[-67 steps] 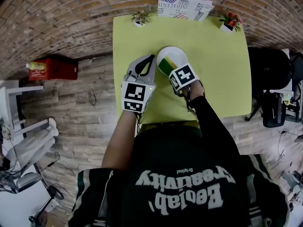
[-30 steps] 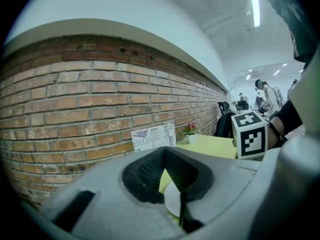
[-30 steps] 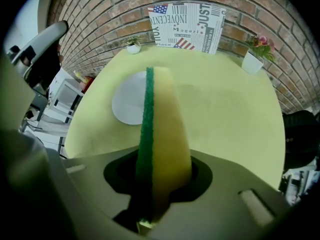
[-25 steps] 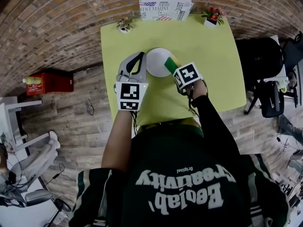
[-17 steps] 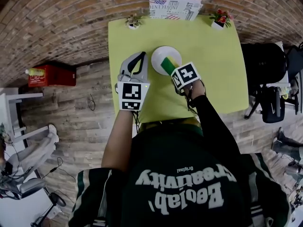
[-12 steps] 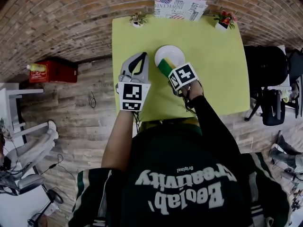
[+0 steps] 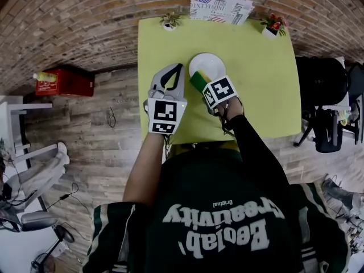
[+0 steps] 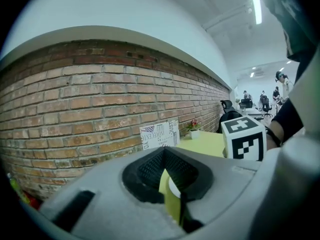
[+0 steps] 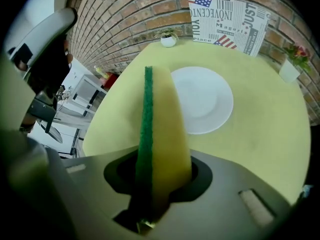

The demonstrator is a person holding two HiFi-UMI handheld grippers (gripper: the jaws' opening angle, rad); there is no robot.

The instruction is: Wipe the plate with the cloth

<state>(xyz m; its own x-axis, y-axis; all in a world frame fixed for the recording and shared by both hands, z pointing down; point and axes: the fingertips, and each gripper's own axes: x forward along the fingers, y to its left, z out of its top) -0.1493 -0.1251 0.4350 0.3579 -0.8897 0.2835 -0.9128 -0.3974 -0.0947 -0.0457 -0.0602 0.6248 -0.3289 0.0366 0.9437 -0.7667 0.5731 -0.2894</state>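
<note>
Sponge (image 9: 162, 129), yellow with a green scouring face, is standing on edge in the right gripper (image 7: 203, 89), whose jaws are clamping its lower end. Its far end is reaching the near left rim of the white plate (image 7: 210, 65); whether it is touching the plate cannot be told. The plate is lying flat on the yellow-green table (image 7: 259, 90). Just left of the plate, the left gripper (image 7: 178, 70) is hovering, its jaws drawn together at the tips and gripping nothing. Beyond the plate, a newsprint-patterned stand (image 7: 220, 7) is sitting at the brick wall, with a small potted plant (image 7: 169, 21) to its left.
</note>
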